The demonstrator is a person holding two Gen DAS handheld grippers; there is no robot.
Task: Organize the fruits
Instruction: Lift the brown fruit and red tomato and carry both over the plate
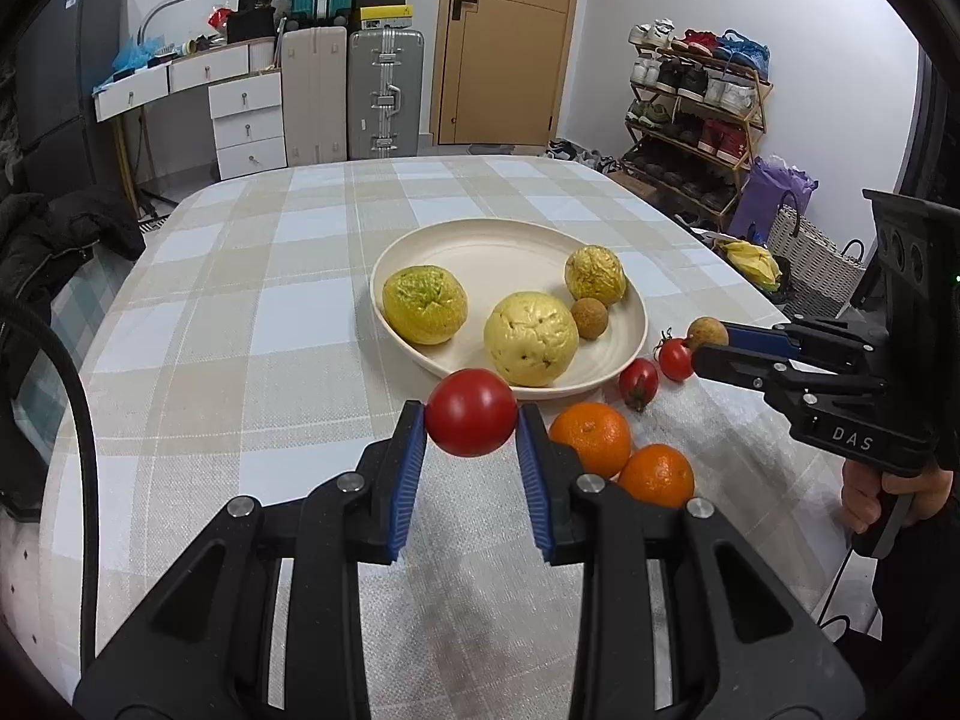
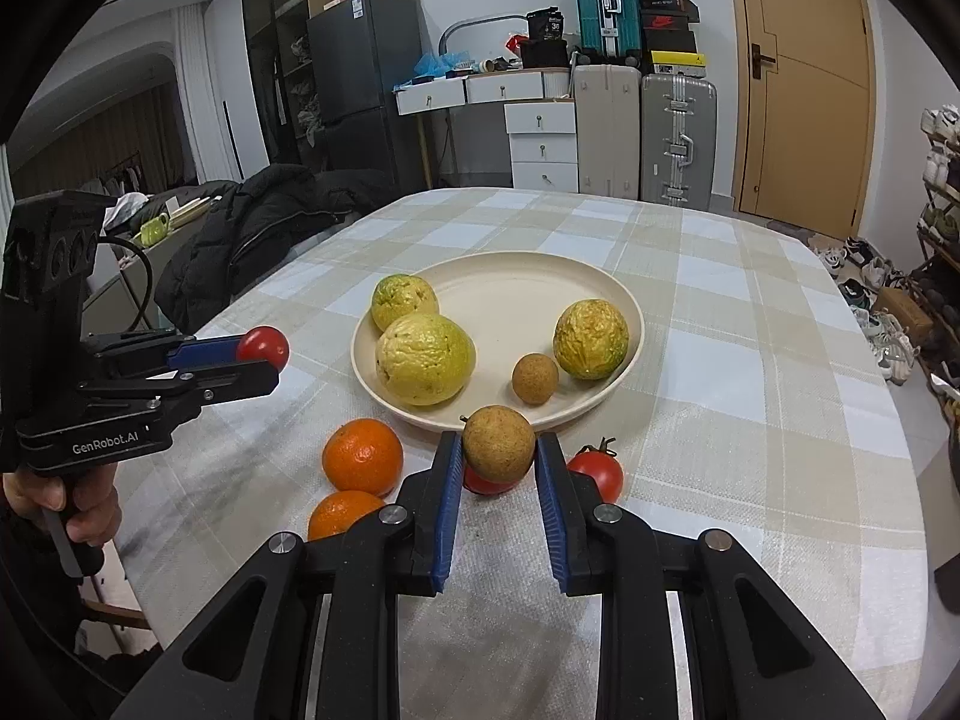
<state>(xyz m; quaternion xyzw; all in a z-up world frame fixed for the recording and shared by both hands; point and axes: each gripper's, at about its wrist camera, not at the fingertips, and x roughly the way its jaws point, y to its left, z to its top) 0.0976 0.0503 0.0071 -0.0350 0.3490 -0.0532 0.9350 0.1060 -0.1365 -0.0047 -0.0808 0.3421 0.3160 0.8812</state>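
A lived-in home: a shoe rack [image 1: 696, 114], stacked suitcases [image 1: 351, 90], white drawers [image 2: 540, 138], a wooden door [image 1: 507, 42].

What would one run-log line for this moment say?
left gripper: shut on tomato | right gripper: shut on longan | plate: four fruits | cloth: two oranges, two tomatoes

Left claw [image 1: 471, 423] and right claw [image 2: 499, 450] clamped, angled downward.

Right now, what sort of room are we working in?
Most likely a lived-in home room used for dining and storage: a table with a checked cloth, suitcases by the door, and a full shoe rack.
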